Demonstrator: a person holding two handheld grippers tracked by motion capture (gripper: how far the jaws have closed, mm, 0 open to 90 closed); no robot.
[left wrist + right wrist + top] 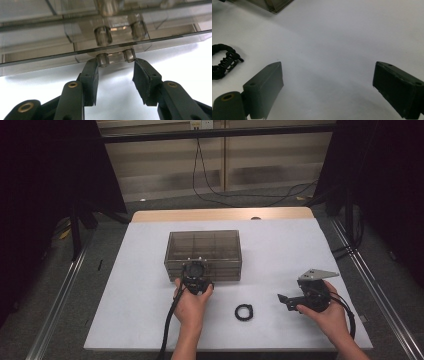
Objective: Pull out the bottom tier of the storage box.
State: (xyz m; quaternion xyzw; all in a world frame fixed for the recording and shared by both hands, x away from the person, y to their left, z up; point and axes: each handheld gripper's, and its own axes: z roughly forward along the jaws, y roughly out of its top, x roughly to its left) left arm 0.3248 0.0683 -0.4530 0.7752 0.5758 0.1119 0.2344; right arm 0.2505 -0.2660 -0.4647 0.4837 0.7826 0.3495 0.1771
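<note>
The left gripper [194,279] is right up against the front of the smoky see-through box [203,254], which sits in the middle of the white bench [280,250]. In the left gripper view its two black jaws stand one on each side of a small clear handle [115,58] on the lowest drawer of the box. The handle is a short bar that lies sideways, going from one jaw to the other, with a round peg at each end. The jaws are half closed and their tips touch the two pegs, so it looks like they are pinching the handle by its ends. The handle sits straight ahead of the jaws, so I think the next move is a straight pull back toward the person to slide the drawer out. The left hand [191,306] is much the nearer one for this job. The box is brownish and glassy, with walls inside that split it into little rooms, and another clear handle shows higher up. The right gripper [287,301] rests well off to the right, away from the box, with its jaws spread wide and nothing between them. A small black ring [243,312] lies on the bench between the two hands.
</note>
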